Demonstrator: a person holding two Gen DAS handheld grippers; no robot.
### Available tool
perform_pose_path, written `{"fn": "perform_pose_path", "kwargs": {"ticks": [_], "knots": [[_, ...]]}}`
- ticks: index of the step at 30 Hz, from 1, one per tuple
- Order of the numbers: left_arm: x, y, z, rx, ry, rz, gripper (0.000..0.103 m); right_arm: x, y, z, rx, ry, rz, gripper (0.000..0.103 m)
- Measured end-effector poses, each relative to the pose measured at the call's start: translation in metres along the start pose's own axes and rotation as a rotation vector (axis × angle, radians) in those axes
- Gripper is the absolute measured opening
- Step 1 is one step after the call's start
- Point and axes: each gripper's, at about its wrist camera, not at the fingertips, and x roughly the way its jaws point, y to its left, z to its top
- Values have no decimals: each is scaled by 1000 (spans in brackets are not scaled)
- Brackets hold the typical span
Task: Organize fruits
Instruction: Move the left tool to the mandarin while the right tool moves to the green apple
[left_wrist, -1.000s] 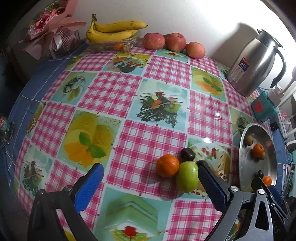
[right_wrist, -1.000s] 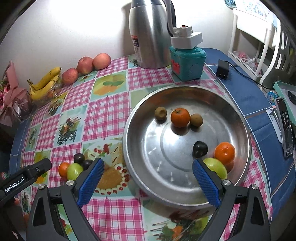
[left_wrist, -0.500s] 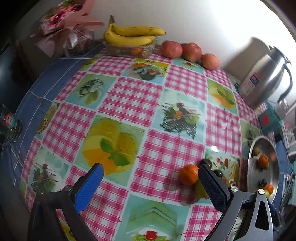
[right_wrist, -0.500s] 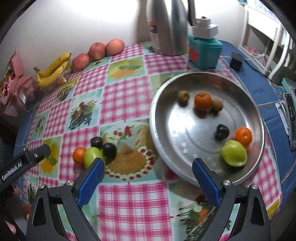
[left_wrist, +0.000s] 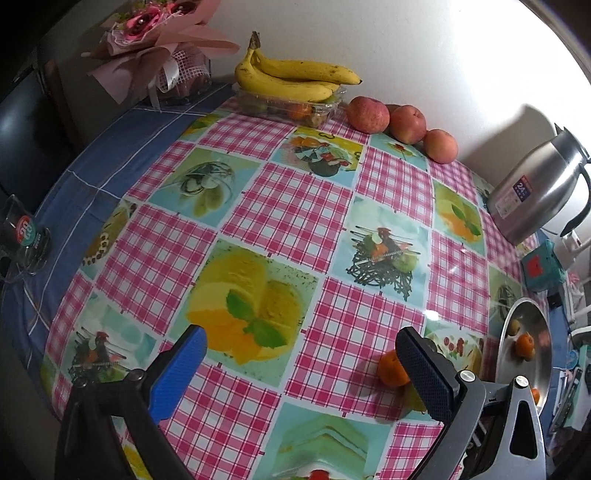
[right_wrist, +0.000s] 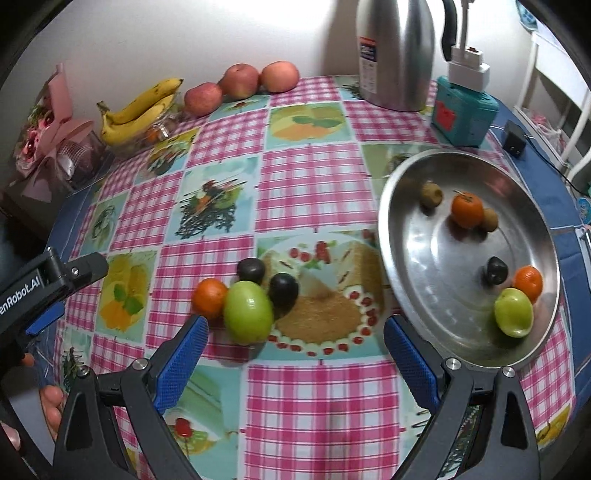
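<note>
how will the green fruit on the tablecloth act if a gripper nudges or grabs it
The green fruit looks round and glossy, so it probably rolls and may slip between pads. It touches the orange and a dark plum, so a push likely scatters them.

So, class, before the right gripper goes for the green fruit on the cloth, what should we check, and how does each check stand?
1. Right gripper open and holding nothing: ok.
2. Green fruit lies between the jaws' line of approach: ok.
3. Room around it: not ok; orange and dark plum press against it.
4. Steel pan has bare floor for it: ok.
5. Left gripper out of the way: cannot tell; its arm shows at the right view's left edge.
</note>
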Motion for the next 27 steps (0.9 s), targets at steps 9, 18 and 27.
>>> {"fn": "perform_pose_path", "kwargs": {"ticks": [9,18,27], "knots": [[5,-6,0,16,7,-16,103,6,2,3,8,7,35,96],[24,-16,-5,50,57,-15,103,26,0,3,5,60,44,96],[46,-27,-12,97,123,-7,103,49,8,2,-45,110,20,96]]}}
